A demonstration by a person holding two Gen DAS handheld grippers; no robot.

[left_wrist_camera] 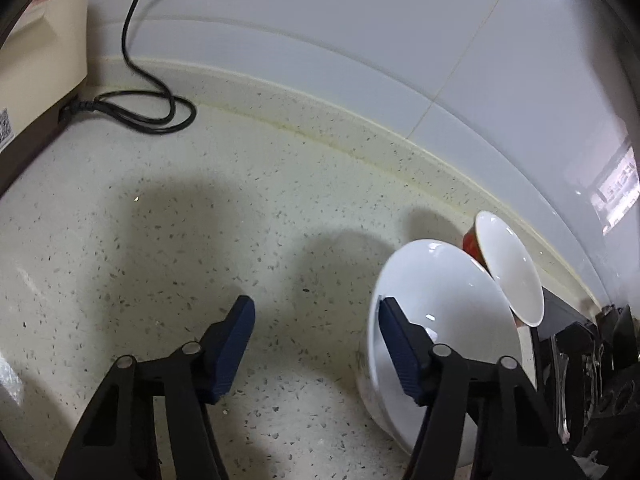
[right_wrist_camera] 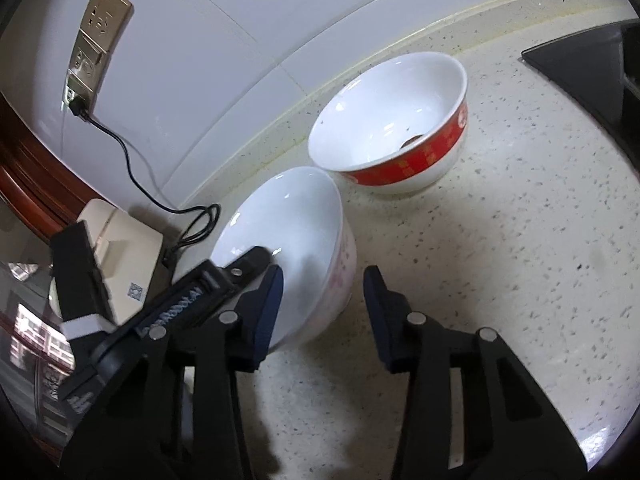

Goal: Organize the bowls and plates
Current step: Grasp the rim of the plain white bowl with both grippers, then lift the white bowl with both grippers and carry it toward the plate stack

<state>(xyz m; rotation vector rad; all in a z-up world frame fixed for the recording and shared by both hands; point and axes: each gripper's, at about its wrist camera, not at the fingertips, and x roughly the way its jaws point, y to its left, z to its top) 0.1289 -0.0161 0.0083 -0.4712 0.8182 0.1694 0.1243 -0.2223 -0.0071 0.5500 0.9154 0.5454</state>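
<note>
Both my jaws stand wide, and neither holds anything. My left gripper [left_wrist_camera: 316, 320] has its right finger over the inside of the white bowl [left_wrist_camera: 440, 320], while its left finger is over the bare speckled countertop [left_wrist_camera: 160, 240]. My right gripper [right_wrist_camera: 324, 296] has its left finger in front of the same white bowl [right_wrist_camera: 292, 248], near its rim, and its right finger is over the countertop [right_wrist_camera: 500, 260]; I cannot tell if any pad touches the bowl.

This white bowl is glossy and plain inside, with a faint pink pattern on its outer wall. It stands on the countertop, and in the right view it looks tilted. Just behind it, toward the wall, stands the red-banded bowl [right_wrist_camera: 400, 120]: white inside, with a wide red band with golden marks around the outside, and a white foot. Something small and dark lies near its bottom. The two rims are touching or nearly so. In the left view the red-banded bowl [left_wrist_camera: 508, 268] appears on the far right of the white bowl.

Left of the white bowl stands a cream-coloured appliance [right_wrist_camera: 124, 248] with a small QR code label; its writing is too small to read. A black cable [right_wrist_camera: 132, 172] goes from it up to the socket panel [right_wrist_camera: 96, 40] on the tiled wall [right_wrist_camera: 220, 60]. White printed letters on my left gripper's body are blurred in the right view. A dark cooktop edge [right_wrist_camera: 580, 60] lies right of the red-banded bowl.
</note>
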